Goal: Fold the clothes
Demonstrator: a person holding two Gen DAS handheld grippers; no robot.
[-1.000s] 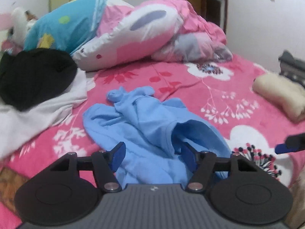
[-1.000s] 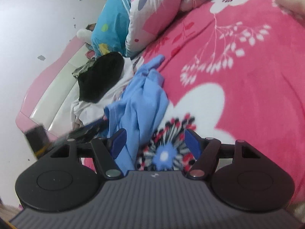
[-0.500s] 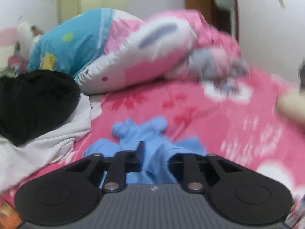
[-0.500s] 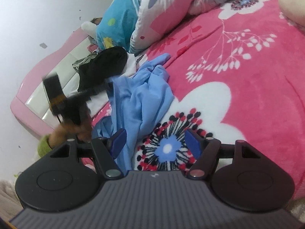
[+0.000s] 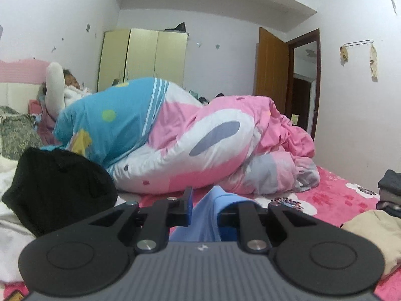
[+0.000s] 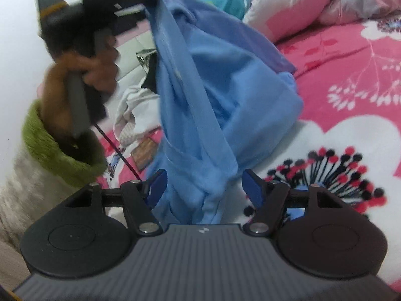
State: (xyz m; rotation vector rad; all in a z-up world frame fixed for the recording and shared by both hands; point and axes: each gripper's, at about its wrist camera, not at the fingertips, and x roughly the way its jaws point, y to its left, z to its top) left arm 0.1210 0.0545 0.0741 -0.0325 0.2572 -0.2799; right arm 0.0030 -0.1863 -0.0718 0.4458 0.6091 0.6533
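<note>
Now left gripper (image 5: 203, 209) pinching blue garment (image 6: 213, 95), lifted off bed (image 6: 351, 80) — right gripper (image 6: 203, 188) spread, beneath it.

A light blue garment (image 6: 200, 95) is held bunched and hanging above the pink floral bedspread (image 6: 351, 80), its lower folds crumpled.

Light blue garment (image 6: 225, 95), pink bedspread (image 6: 351, 57) with white flowers, a pink, white and turquoise duvet (image 5: 200, 145), green cuff (image 6: 50, 145).
</note>
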